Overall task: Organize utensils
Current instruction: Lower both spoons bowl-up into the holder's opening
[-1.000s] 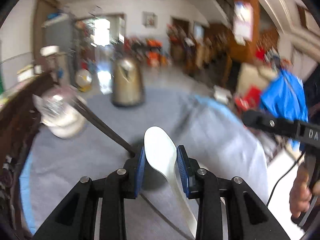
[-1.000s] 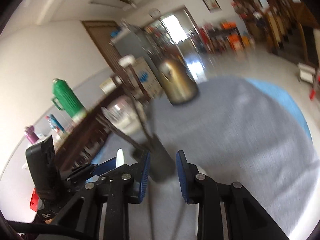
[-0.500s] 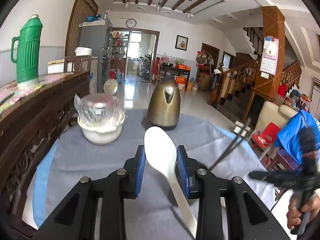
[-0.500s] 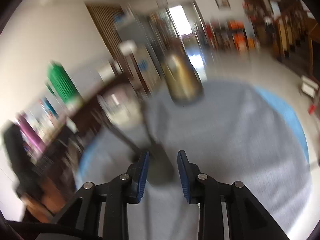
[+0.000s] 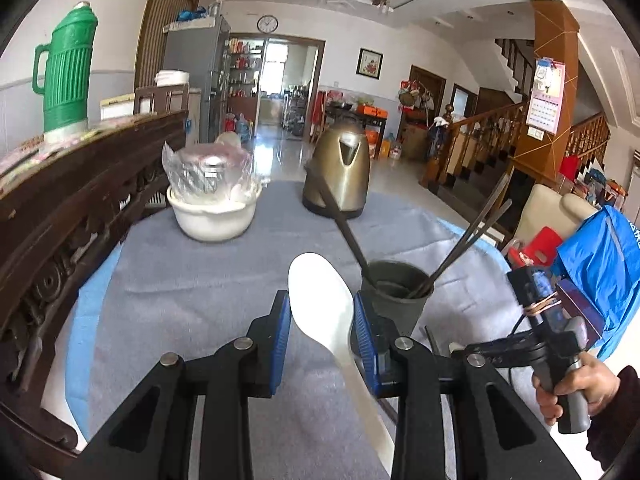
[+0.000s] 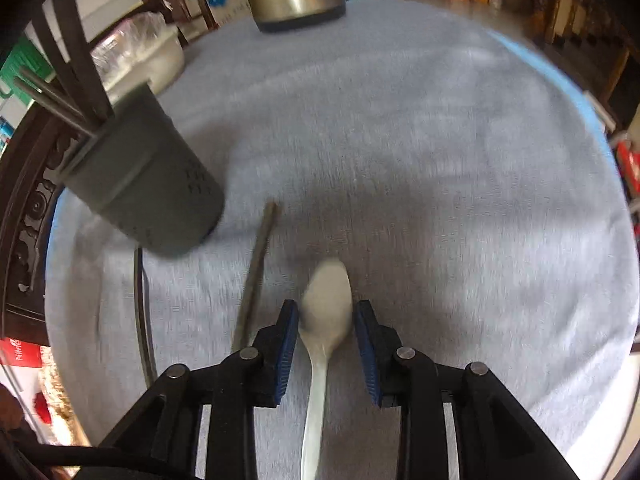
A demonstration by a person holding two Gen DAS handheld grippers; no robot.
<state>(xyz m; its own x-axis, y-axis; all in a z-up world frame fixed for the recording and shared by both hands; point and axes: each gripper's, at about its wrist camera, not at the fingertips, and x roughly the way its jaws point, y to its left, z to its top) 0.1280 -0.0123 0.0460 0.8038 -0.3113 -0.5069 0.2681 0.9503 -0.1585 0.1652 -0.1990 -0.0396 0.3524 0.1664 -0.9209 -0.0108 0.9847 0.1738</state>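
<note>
grey utensil holder [image 5: 396, 300] on the table's grey cloth [image 5: 192, 280] already has one dark ladle handle [image 5: 340, 220] and two chopsticks [image 5: 472, 240], so sorting looks partly done. left gripper [image 5: 321, 334] has its fingers narrowly apart, clamped on one white rice paddle [image 5: 324, 312], just left of the holder, not yet in. right gripper [image 6: 326, 338] fingers partly open, straddling one white spoon [image 6: 326, 308] lying on the cloth; contact unclear. one dark stick [image 6: 256, 268] lies loose beside it. roughly half left.
</note>
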